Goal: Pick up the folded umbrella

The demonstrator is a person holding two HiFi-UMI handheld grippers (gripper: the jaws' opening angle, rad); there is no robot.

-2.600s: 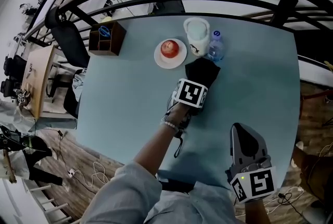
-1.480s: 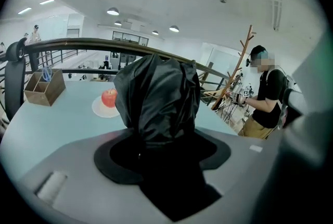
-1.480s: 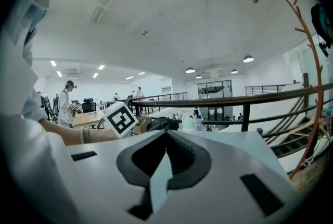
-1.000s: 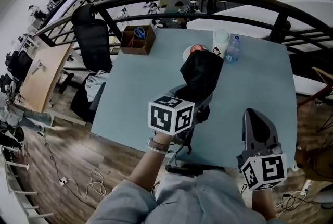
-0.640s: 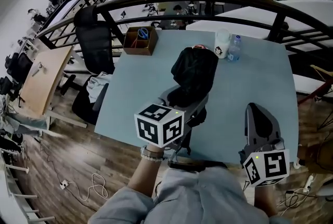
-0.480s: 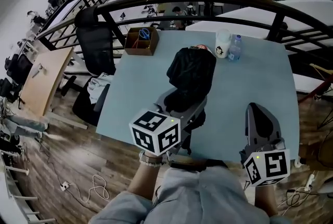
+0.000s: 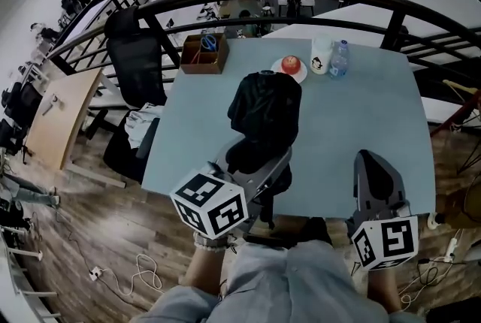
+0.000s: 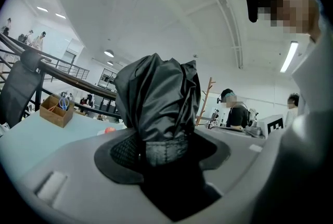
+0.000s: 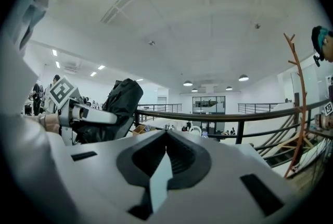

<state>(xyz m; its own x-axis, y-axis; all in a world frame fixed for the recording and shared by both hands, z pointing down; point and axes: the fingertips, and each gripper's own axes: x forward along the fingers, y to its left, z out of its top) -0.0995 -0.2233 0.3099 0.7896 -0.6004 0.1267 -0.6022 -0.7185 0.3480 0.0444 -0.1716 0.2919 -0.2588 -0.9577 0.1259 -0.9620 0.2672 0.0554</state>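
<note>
The folded umbrella (image 7: 263, 115) is a black, crumpled bundle held up above the blue-grey table (image 7: 376, 111). My left gripper (image 7: 255, 164) is shut on its lower end, and its marker cube sits close to my body. In the left gripper view the umbrella (image 8: 158, 108) stands upright between the jaws of the left gripper (image 8: 161, 152) and hides what lies behind it. My right gripper (image 7: 370, 164) is shut on nothing at the table's near right edge. The right gripper view shows its own jaws (image 9: 165, 158) together, with the umbrella (image 9: 122, 98) at the left.
At the far side of the table stand a wooden box (image 7: 201, 52) with scissors, a plate with an apple (image 7: 290, 66), a white mug (image 7: 322, 56) and a water bottle (image 7: 340, 60). A black railing runs behind the table. A black office chair (image 7: 131, 51) stands at the left.
My left gripper has lifted the umbrella off the table and drawn it toward my body. The plate with the apple is uncovered now. The right gripper has stayed in place.
</note>
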